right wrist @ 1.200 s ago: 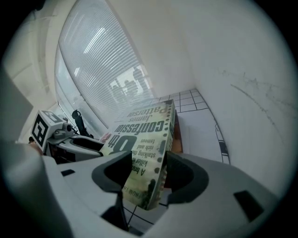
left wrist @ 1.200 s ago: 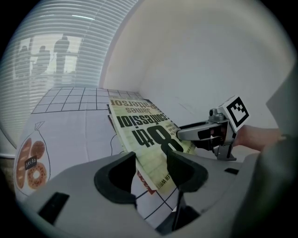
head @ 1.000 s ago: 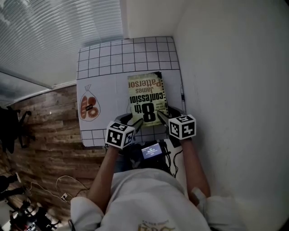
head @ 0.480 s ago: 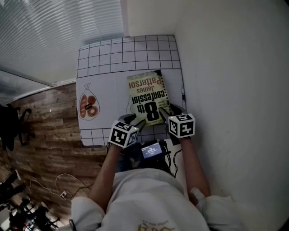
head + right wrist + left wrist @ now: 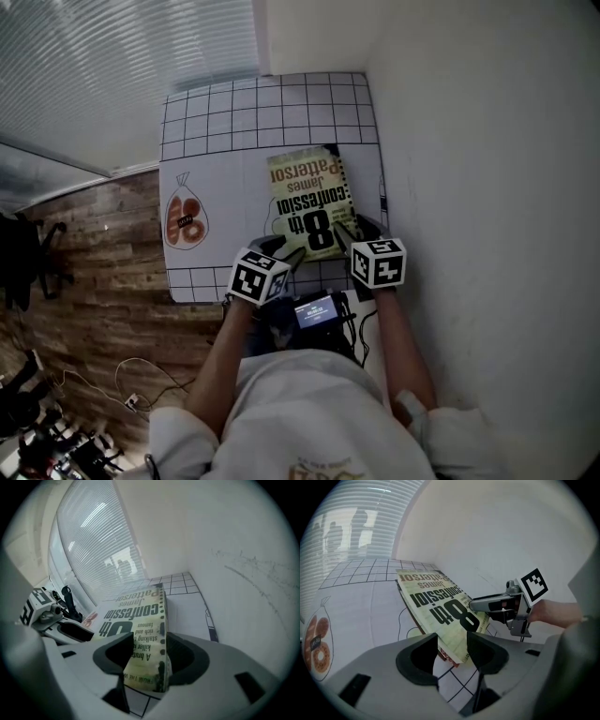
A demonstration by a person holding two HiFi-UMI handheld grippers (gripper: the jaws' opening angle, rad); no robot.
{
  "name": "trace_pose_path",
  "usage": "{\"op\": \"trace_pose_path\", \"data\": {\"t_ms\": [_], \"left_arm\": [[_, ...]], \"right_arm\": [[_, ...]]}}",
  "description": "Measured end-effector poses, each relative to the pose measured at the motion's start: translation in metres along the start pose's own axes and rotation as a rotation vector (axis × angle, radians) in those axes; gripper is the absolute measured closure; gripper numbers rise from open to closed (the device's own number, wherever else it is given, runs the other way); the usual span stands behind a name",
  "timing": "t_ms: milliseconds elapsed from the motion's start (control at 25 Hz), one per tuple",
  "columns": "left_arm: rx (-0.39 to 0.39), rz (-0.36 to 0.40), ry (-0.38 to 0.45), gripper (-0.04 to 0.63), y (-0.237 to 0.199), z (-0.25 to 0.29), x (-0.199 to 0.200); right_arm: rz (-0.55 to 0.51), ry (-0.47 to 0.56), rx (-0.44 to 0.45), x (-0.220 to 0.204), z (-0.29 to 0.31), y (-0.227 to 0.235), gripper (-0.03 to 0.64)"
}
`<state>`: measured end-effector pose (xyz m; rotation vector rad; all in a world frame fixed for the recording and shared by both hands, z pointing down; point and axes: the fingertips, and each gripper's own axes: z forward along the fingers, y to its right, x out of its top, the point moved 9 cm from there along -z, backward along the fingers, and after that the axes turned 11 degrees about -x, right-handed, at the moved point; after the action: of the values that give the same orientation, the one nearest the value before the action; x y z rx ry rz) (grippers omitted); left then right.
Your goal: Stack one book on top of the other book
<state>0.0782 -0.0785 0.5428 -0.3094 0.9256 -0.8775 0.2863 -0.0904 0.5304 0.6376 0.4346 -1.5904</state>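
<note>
1. Left tongs (image 5: 452, 644) are standing wide and have just eased in a hair. The near-left corner of the book (image 5: 309, 202) sits in the gap, but I don't see the pads actually biting on it.
2. Same story for the right tongs (image 5: 150, 641): spread wide, with the near-right corner of that book between them. From the left gripper view one jaw sits over the cover and the other lower down by the edge. To me that's a loose straddle, not a clamp.
3. The book lies cover up on the gridded surface (image 5: 216, 141), over on the right side close to the wall (image 5: 469, 187). Its print reads upside down from my end.
4. Progress check: in the left gripper view a reddish edge peeks out under the near corner, and I'm taking that for the other book (image 5: 446, 655). No second book shows anywhere else on the surface. So I'd call the stacking basically done.
5. What's left, I reckon, is backing both tongs off without dragging the top book along. It looks a bit skewed against the grid lines, so it may need a small nudge to square it up.
</note>
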Motion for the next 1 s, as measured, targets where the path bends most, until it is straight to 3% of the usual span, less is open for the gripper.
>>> {"op": "trace_pose_path", "data": {"t_ms": [480, 680, 1000], "left_arm": [[-0.003, -0.028, 0.0, 0.393, 0.001, 0.0, 0.0], [-0.001, -0.068, 0.064, 0.394, -0.003, -0.013, 0.005], [0.025, 0.006, 0.13, 0.447, 0.0, -0.04, 0.02]], "right_arm": [[-0.052, 0.053, -0.066, -0.001, -0.005, -0.005, 0.402], [-0.05, 0.101, -0.078, 0.003, -0.011, -0.008, 0.41], [-0.056, 0.159, -0.082, 0.013, -0.024, -0.024, 0.423]]}}
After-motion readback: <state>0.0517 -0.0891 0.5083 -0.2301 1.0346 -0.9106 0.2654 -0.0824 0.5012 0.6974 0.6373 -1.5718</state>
